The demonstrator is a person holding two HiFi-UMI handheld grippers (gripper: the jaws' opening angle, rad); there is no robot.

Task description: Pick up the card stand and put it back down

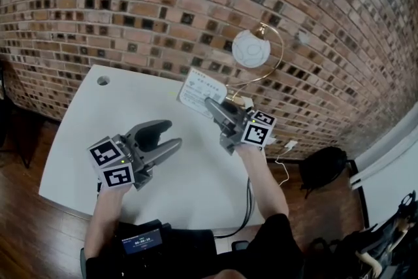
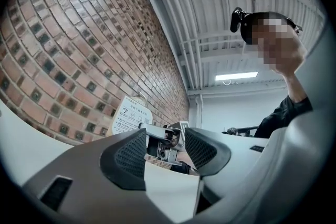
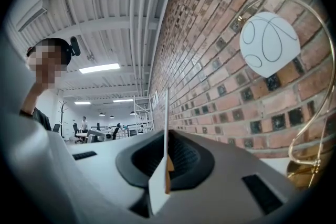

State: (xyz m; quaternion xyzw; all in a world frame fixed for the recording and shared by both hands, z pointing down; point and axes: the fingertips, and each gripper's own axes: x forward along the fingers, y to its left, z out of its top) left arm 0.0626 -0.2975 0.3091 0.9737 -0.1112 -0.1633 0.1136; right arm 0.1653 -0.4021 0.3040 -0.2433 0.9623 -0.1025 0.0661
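Note:
The card stand [image 1: 198,92] is a white printed card, tilted, near the far edge of the white table [image 1: 196,186]. My right gripper [image 1: 210,102] is shut on its lower end. In the right gripper view the card stand [image 3: 166,134] shows edge-on, pinched between the dark pads of the right gripper [image 3: 166,165]. I cannot tell whether it is touching the table. My left gripper [image 1: 171,134] is open over the table's middle left with nothing between its fingers. Through the gap of the left gripper [image 2: 165,147] I see the right gripper's body and the card stand [image 2: 131,115] beyond it.
A lamp with a white globe [image 1: 251,49] on a gold arc stands just behind the card, against the brick wall [image 1: 130,10]. The table has a cable hole [image 1: 103,80] at its far left. A black bag [image 1: 324,166] lies on the floor to the right.

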